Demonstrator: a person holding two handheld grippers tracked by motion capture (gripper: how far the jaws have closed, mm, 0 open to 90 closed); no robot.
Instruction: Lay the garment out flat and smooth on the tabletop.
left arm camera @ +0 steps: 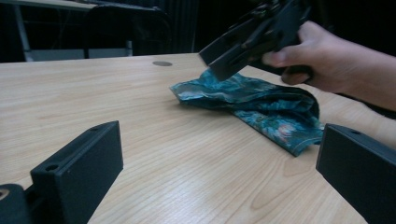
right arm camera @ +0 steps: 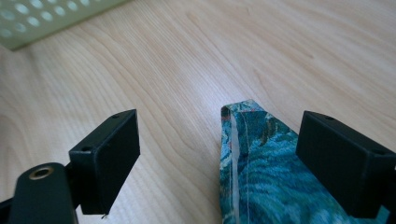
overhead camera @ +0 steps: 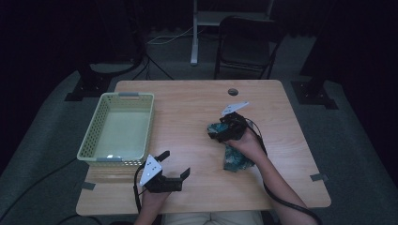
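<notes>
Pale wood is spreading across most of the high view: the bench (overhead camera: 187, 117), the largest thing here. Next in size, a light green perforated basket (overhead camera: 119, 129) is sitting at the centre left of that frame, nothing visible inside it. Smaller, a teal patterned cloth (overhead camera: 234, 157) is lying folded right of centre on the bench, well apart from the basket.

The right gripper (right arm camera: 219, 154) is hovering over the cloth's upper end, its fingers (right arm camera: 343, 163) spread wide, with a hemmed cloth corner lying between them but not yet pinched. The left gripper (overhead camera: 173, 164) is waiting at the lower centre of the high view, its fingers (left arm camera: 77, 175) also spread, holding nothing.

The risk, as I judge it, is in the closing: the corner is sitting off toward one finger, so the fingers could be catching only the top layer, and the cloth could be unfolding or slipping free during the lift toward the basket.
</notes>
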